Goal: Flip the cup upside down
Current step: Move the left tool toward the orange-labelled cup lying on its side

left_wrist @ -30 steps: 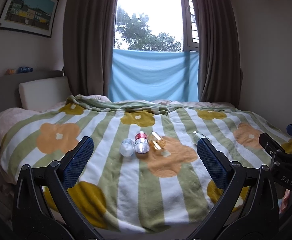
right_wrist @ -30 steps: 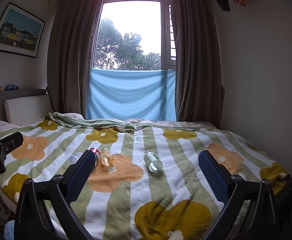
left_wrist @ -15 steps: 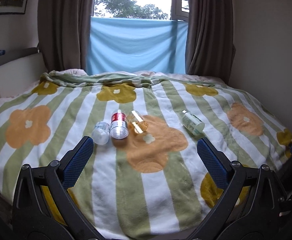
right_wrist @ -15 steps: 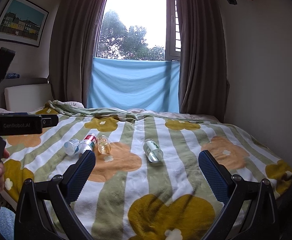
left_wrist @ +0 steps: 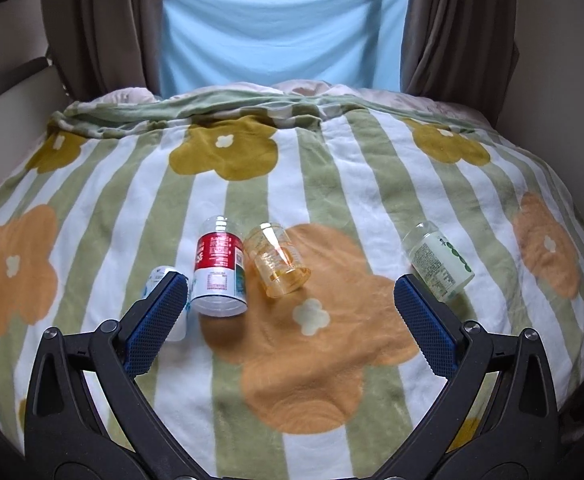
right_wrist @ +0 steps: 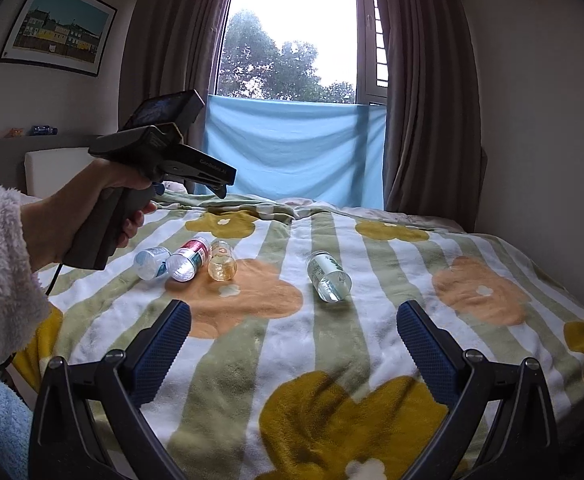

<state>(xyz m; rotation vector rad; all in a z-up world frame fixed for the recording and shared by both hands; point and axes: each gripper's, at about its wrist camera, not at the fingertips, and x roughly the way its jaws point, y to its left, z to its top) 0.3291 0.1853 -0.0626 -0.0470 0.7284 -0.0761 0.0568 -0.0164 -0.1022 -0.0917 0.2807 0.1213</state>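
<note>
left gripper (left_wrist: pixel 289 304) jaws wide apart, empty, perhaps brushing blue-label bottle (left_wrist: pixel 159 280), right gripper (right_wrist: pixel 294 330) jaws apart, empty

1. Ahead of the left hand-held gripper (left_wrist: pixel 289 302), the amber cup (left_wrist: pixel 277 260) lies on its side on the bed (left_wrist: pixel 332 184); the blanket to the cup's right is bare.
2. The red-labelled bottle (left_wrist: pixel 219 272) touches the cup's left side.
3. A blue-labelled bottle (right_wrist: pixel 151 262) sits just behind the left fingertip (left_wrist: pixel 159 320).
4. A green-labelled bottle (left_wrist: pixel 438 262) lies just beyond the right fingertip, well apart from the cup.
5. Ahead of the right hand-held gripper (right_wrist: pixel 294 340), the blanket is bare.
</note>
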